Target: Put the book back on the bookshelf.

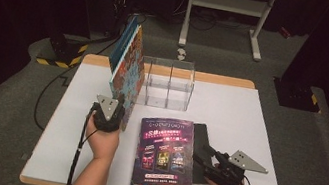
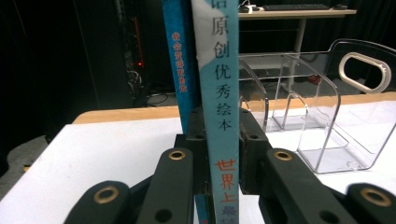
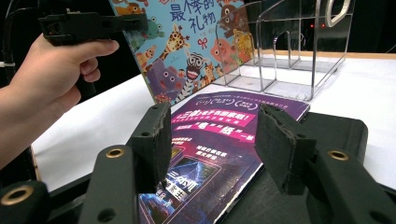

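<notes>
Dark room, grey carpet, white worktop (image 1: 246,136). Toward the far edge, a clear acrylic file holder (image 1: 169,84) with divided compartments, nothing in any of them. Just left of it, two picture books (image 1: 129,64) held upright, spines pinched in the left hand-held gripper (image 2: 219,154). Near the front, a purple magazine (image 1: 164,156) flat on a black folder (image 1: 203,152). Right hand-held gripper (image 3: 212,144) spread over the magazine's corner, gripping nothing.

On my left, the left gripper (image 1: 114,109) clamps the picture books (image 1: 129,64), which stand upright on the table (image 1: 249,117) just left of the clear rack (image 1: 168,84) at the back. Nearer me, a magazine (image 1: 164,156) lies flat, overlapping a dark book (image 1: 203,144) to its right. The right gripper (image 1: 207,159) hovers over that book's edge.
</notes>
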The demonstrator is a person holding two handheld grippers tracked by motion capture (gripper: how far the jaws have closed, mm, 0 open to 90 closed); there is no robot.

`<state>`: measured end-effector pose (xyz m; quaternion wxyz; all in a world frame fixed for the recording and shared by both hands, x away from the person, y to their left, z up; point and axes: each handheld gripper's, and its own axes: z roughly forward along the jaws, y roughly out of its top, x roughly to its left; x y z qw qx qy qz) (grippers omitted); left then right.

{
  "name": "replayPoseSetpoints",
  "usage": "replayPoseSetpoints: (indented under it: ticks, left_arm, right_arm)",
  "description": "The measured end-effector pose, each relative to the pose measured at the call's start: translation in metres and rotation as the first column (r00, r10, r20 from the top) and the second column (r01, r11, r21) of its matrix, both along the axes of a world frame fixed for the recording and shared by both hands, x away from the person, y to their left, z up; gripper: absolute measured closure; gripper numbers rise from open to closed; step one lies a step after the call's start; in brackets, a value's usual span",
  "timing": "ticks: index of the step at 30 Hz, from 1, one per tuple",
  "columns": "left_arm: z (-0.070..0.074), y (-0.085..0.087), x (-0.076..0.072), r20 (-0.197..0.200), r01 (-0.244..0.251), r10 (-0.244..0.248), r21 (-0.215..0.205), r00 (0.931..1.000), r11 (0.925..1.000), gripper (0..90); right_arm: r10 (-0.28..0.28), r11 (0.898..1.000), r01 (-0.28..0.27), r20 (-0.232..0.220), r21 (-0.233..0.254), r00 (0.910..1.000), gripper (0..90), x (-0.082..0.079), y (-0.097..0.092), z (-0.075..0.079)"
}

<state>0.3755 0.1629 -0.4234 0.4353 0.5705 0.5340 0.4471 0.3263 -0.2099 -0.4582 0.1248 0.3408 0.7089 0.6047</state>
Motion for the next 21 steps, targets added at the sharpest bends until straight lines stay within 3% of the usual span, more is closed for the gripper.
replayPoseSetpoints:
  ticks: [6,21]
  left_arm:
    - [0.0010,0.0004,0.0011,0.000,-0.008,0.008,0.011,1.0000,0.9999,79.2]
    - [-0.0011,0.0077,-0.0009,0.000,0.004,-0.004,-0.036,1.0000,0.9993,76.8]
  right_arm:
    - [0.002,1.000,-0.002,-0.001,0.003,1.0000,45.5,-0.0001,-0.0006,-0.0002]
    - [0.006,1.000,-0.006,-0.003,-0.005,1.0000,45.5,0.0000,0.0017,-0.0012]
